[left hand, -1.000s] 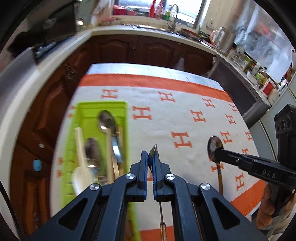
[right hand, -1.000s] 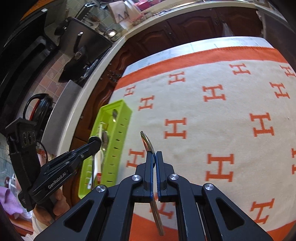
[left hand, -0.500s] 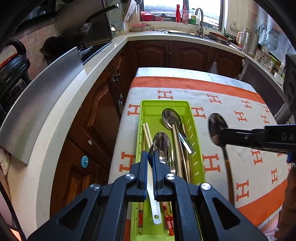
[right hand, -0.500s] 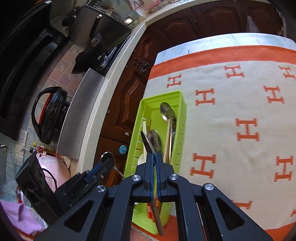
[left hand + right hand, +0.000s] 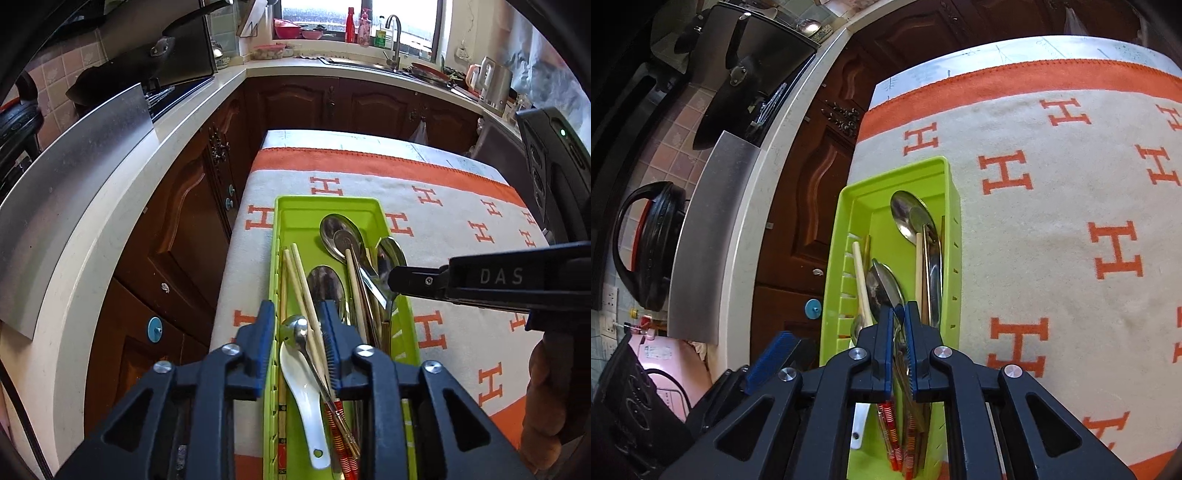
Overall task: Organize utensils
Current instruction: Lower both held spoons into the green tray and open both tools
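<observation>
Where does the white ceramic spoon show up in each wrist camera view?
Left wrist: white ceramic spoon lies in the tray, bottom centre, seen between the left gripper's open jaws.
Right wrist: only its handle end shows, bottom left of centre, mostly hidden behind the right gripper.
Shared landmark: green tray.

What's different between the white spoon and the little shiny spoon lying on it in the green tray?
The white spoon is broad with a thick handle; the small metal spoon is shiny and thin-handled. The small metal spoon lies on top, slanting across the white spoon. Both lie in the green tray, bowls toward its far end.
</observation>
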Demonstrator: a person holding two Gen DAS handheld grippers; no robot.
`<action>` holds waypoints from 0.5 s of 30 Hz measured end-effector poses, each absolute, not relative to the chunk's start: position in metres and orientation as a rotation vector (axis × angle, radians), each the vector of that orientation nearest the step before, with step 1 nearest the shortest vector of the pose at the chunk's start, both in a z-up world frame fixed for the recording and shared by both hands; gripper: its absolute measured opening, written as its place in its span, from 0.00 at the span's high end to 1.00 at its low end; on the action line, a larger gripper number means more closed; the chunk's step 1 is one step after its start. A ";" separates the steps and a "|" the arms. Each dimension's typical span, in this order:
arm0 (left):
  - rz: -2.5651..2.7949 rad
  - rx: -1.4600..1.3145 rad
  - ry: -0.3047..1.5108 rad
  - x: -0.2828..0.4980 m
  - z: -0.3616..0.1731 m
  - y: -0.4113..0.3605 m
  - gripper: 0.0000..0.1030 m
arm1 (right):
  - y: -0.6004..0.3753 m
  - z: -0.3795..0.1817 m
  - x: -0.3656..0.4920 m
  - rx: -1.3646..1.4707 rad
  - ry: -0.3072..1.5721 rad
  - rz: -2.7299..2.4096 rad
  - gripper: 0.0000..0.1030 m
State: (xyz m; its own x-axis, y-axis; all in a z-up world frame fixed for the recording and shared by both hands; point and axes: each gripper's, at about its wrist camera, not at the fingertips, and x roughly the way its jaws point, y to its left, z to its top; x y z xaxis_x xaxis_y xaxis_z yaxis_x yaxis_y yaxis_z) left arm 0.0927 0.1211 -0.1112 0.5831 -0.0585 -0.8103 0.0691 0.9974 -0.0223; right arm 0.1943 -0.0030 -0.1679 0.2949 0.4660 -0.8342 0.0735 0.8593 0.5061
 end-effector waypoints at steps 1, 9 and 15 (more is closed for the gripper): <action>-0.073 0.007 0.948 0.093 -0.111 0.122 0.75 | -0.004 -0.168 0.194 0.497 1.256 0.275 0.93; -0.052 -0.046 0.959 0.088 -0.109 0.131 0.54 | -0.005 -0.162 0.190 0.443 1.230 0.294 0.93; -0.052 -0.056 0.955 0.080 -0.102 0.133 0.52 | -0.001 -0.146 0.181 0.394 1.197 0.319 0.92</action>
